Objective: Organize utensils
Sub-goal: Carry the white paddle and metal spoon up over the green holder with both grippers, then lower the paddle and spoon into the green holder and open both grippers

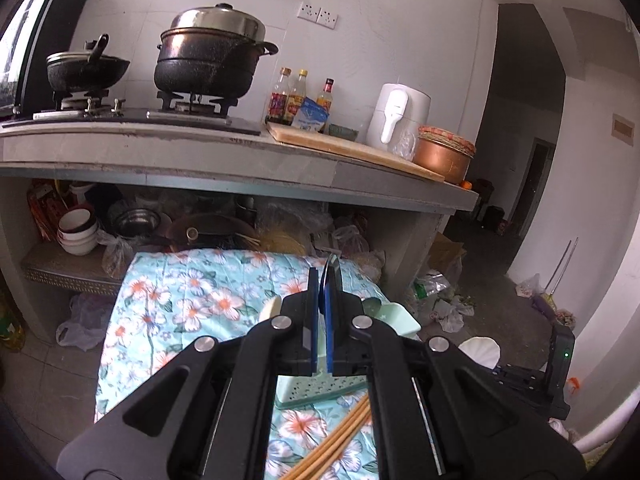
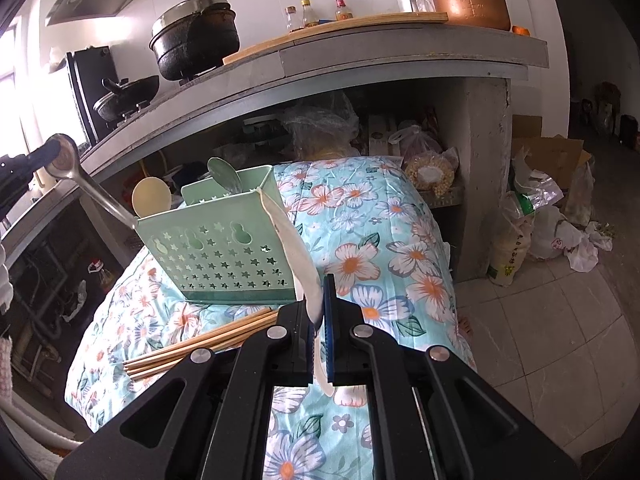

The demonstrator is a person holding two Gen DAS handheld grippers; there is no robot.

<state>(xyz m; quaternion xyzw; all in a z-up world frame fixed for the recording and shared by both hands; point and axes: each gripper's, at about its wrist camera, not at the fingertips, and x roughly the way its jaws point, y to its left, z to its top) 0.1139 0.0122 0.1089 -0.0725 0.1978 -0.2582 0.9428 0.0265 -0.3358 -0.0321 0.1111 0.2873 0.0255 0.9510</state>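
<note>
Ahead of the right tongs (image 2: pixel 318 300) the green utensil basket (image 2: pixel 224 248) blocks the way forward, a white spoon (image 2: pixel 298 256) slanting from its corner into the jaws. Chopsticks (image 2: pixel 200 346) lie to their left. To their right the flowered cloth (image 2: pixel 400 240) lies bare. Beyond, the worktop (image 2: pixel 360 64) overhangs cluttered shelves.

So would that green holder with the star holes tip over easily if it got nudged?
Probably. The green utensil holder looks like thin perforated plastic, so likely light. It already sits tilted on soft floral cloth, and the right claw grips a white spoon leaning on its corner, so a push could topple it.
</note>
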